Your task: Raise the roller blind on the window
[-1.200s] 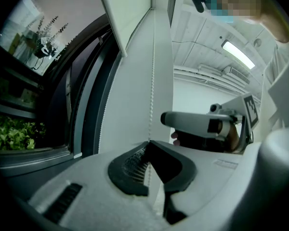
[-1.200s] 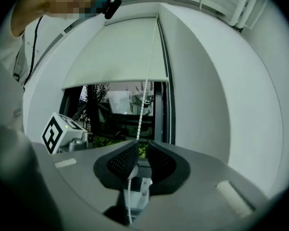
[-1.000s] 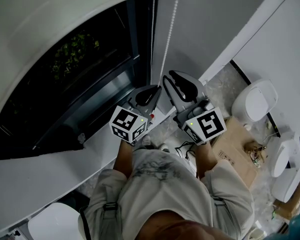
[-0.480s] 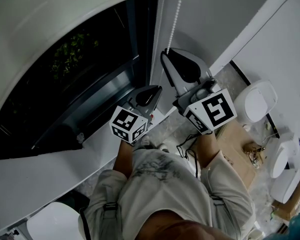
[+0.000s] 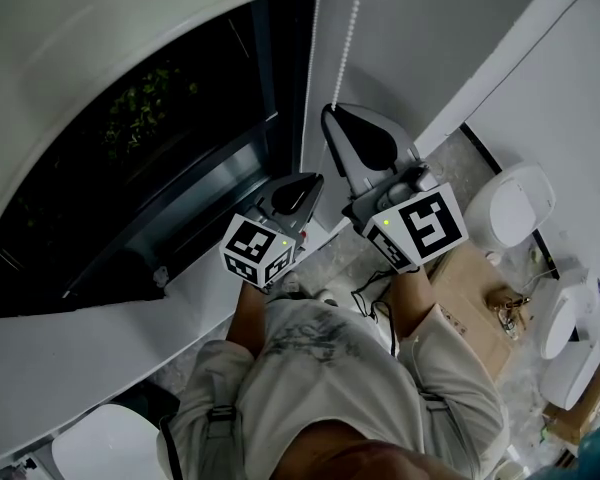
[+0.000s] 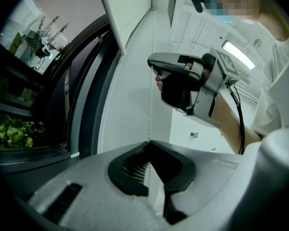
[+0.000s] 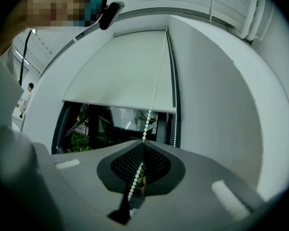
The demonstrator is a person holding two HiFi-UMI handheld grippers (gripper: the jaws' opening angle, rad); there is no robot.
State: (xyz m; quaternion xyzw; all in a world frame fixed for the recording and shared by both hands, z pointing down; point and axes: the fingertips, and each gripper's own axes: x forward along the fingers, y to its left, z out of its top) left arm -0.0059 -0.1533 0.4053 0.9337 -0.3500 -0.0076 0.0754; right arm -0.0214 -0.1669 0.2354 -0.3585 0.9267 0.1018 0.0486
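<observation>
To the left of the left gripper (image 6: 149, 143) stands the dark window (image 5: 130, 168), and the roller blind (image 7: 120, 76) hangs above both tools, covering only the upper part of the glass. That left gripper points level beside the frame, its jaws pinched together on the bead chain (image 7: 155, 85). Just to its right and a little higher, the right gripper (image 7: 143, 144) is clamped on the chain too, the beads running up from its pads, while further right on the floor lie a cardboard box (image 5: 470, 298) and some white rounded objects (image 5: 510, 203).
</observation>
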